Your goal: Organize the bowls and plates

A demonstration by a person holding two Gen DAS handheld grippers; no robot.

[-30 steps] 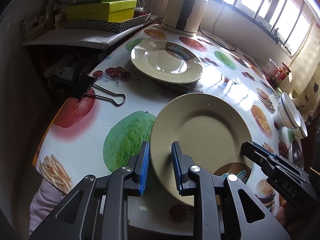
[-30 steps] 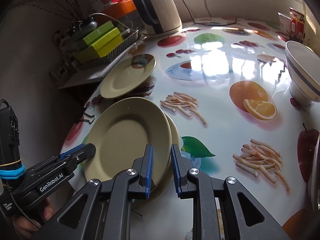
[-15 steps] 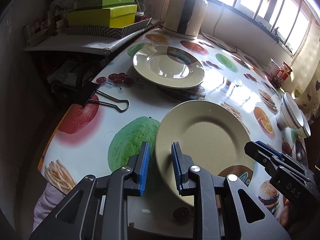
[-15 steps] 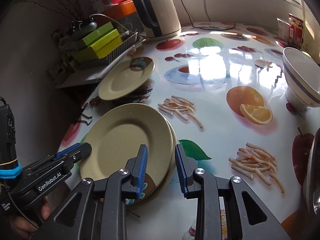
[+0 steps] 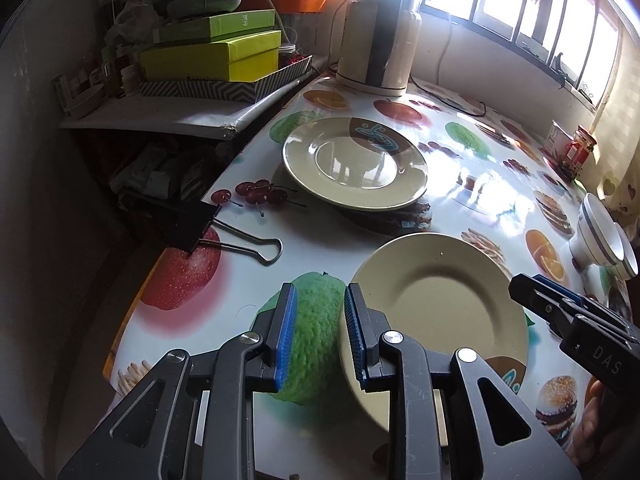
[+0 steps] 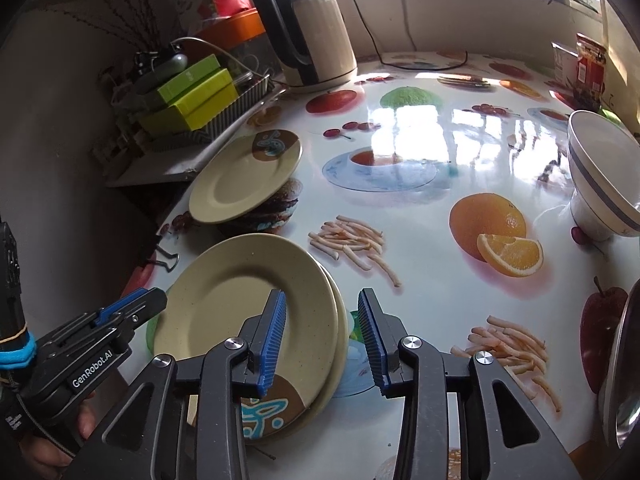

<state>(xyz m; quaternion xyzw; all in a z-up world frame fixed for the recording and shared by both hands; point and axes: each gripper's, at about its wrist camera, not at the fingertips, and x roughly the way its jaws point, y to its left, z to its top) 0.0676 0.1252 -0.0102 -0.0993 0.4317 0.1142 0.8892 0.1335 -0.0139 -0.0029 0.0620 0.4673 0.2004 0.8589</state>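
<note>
Two beige plates lie stacked [image 6: 248,304] at the near table edge; the stack also shows in the left wrist view [image 5: 440,300]. A third beige plate [image 5: 354,162] lies farther back near the kettle, also in the right wrist view [image 6: 244,178]. My left gripper [image 5: 318,332] is open, just left of the stack's rim, holding nothing. My right gripper [image 6: 322,338] is open, its jaws straddling the stack's right rim without gripping. White bowls with grey bands [image 6: 600,182] stand stacked at the right; they also show in the left wrist view [image 5: 600,232].
A kettle [image 5: 378,32] stands at the back with its cord. A black binder clip [image 5: 200,224] sits on the left table edge. Green boxes on a tray [image 5: 216,56] sit on a side shelf. A red jar [image 6: 590,64] stands far right. A metal bowl rim [image 6: 620,364] shows at the right edge.
Both grippers have opened and let go of the top plate, which now rests on the lower one. Both have drawn back a little from the stack.
</note>
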